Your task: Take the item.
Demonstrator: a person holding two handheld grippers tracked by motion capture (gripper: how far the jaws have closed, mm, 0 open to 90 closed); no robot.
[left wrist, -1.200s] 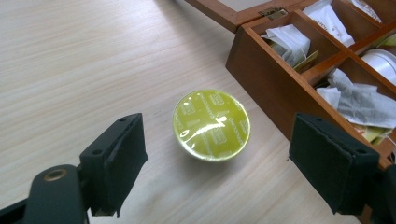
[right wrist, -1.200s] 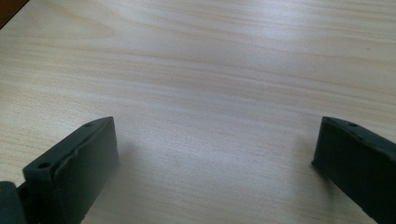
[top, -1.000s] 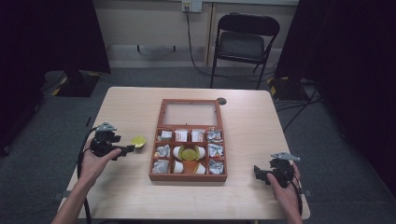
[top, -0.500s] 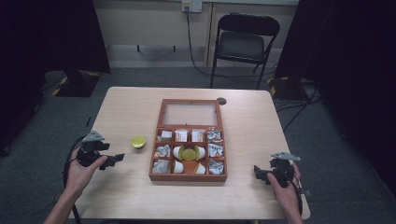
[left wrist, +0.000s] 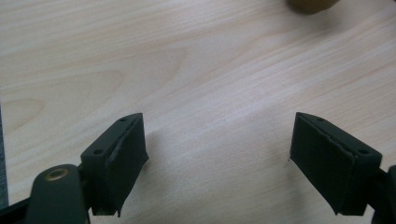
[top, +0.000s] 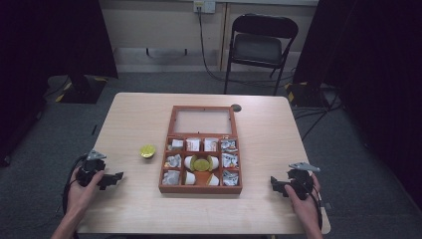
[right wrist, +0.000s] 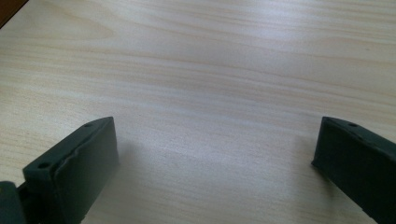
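Note:
A small round yellow capsule (top: 147,151) lies on the light wooden table (top: 134,119), left of an open wooden box (top: 201,189). The box has several compartments with white packets and another yellow capsule (top: 201,163) in the middle one. My left gripper (top: 118,177) rests near the table's front left, well short of the loose capsule, and its jaws stand open. In the left gripper view the gripper (left wrist: 217,158) has only bare wood between its jaws, and the capsule's edge (left wrist: 312,4) shows at the top. My right gripper (top: 273,183) sits at the front right, open (right wrist: 215,158) over bare wood.
The box's glazed lid (top: 203,121) lies flat behind the compartments. A small dark disc (top: 236,107) sits near the table's far edge. A folding chair (top: 263,45) stands beyond the table. Dark curtains hang at both sides.
My left gripper has drawn back from the yellow capsule toward the table's front left corner and sunk lower. The capsule stays where it was. The right gripper has not moved.

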